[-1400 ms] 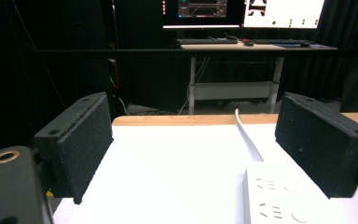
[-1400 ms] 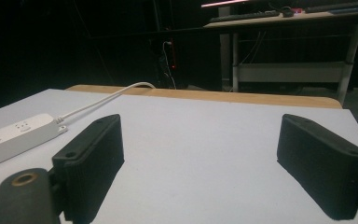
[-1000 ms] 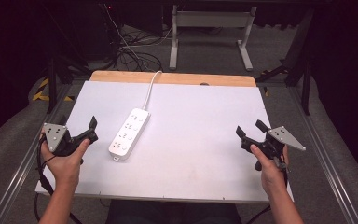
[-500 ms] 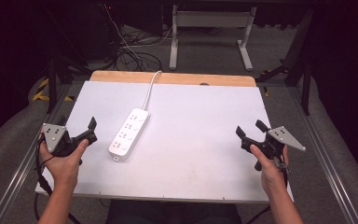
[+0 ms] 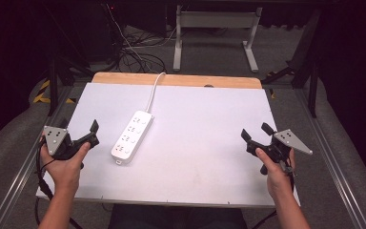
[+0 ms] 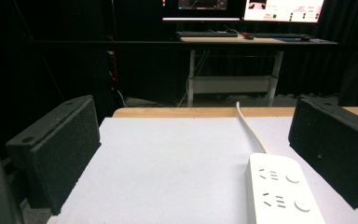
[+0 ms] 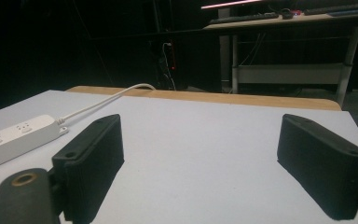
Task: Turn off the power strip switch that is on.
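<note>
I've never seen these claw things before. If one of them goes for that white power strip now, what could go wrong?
Some guesses. The power strip lies flat on the smooth white table, so open jaws might push it along instead of gripping it. Its cord runs off the far edge; lifting the strip could pull the cord taut and tug it back. The left claw is close beside it, while the right claw is far away and would need a long reach.
</note>
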A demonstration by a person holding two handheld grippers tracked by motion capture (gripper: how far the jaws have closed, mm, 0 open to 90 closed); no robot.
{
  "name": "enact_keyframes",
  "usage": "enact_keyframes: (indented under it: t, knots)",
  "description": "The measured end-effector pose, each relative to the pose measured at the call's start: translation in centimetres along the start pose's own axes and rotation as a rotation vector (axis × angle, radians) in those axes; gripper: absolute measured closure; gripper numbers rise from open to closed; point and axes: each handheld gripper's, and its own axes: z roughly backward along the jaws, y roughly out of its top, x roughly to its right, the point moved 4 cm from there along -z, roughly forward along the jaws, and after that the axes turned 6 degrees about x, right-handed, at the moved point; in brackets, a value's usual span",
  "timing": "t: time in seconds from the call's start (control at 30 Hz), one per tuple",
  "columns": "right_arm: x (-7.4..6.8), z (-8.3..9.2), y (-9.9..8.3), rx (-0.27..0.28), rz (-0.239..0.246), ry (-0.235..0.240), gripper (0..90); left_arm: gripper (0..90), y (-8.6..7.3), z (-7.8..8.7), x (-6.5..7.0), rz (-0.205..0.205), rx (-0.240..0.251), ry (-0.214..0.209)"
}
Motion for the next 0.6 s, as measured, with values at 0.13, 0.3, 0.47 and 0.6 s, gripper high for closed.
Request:
enact_keyframes:
  t: [0.13,0.3,0.47,0.6]
  knots:
    - [-0.04,-0.03,0.00,0.002,-0.003,0.001,15.0,2.0,-0.02,0.00,-0.08,0.008,0.000,0.001]
    - [0.03,0.01,0.00,0.001,0.001,-0.002,15.0,1.8,-0.02,0.00,-0.06,0.008,-0.003,-0.003]
    - [-0.06,-0.01,0.00,0.001,-0.002,0.001,14.9,1.5,-0.01,0.01,-0.02,0.005,-0.004,-0.011]
    - [-0.09,-0.10,-0.06,0.000,-0.001,0.002,14.9,1.3,-0.03,0.00,-0.05,0.009,-0.003,-0.014]
